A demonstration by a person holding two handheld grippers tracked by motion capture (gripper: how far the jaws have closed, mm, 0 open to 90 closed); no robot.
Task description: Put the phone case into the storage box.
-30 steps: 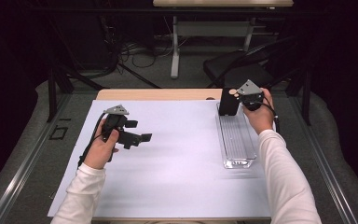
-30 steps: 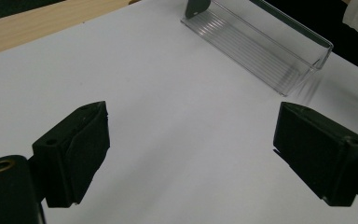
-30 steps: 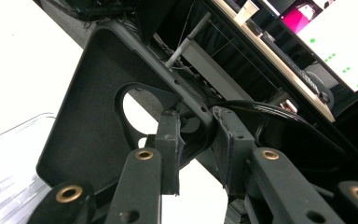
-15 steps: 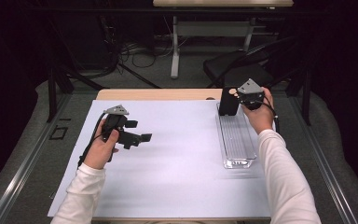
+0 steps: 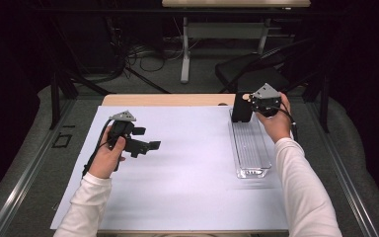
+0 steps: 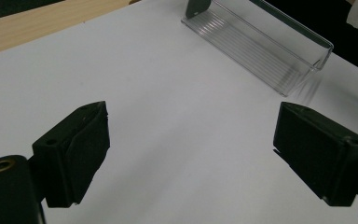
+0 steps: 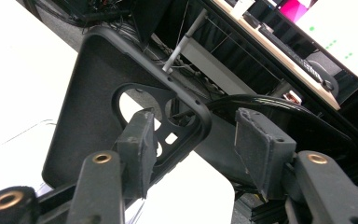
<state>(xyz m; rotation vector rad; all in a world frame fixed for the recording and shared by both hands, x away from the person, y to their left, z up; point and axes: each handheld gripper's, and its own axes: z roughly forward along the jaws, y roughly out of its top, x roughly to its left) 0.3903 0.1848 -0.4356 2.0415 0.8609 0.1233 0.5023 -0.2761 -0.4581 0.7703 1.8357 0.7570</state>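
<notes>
A: Nearest the front edge?
B: L gripper (image 5: 150,146) over the white sheet (image 5: 187,173), left half of table, jaws wide apart, nothing between.
A: Farther back?
B: Clear tray (image 5: 250,148) along the right edge. At its far end, near the back-right corner, a black phone case (image 5: 241,107) stands upright; R gripper (image 7: 191,140) jaws apart, case edge between them, left pad beside the case, contact unclear.

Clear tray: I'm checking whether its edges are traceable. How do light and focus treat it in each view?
High view: clear tray sharp, its near end glinting, against bright white paper. Left gripper view: ribs crisp, faint shadow beside it. Right gripper view: only a washed-out edge beside the black phone case.
</notes>
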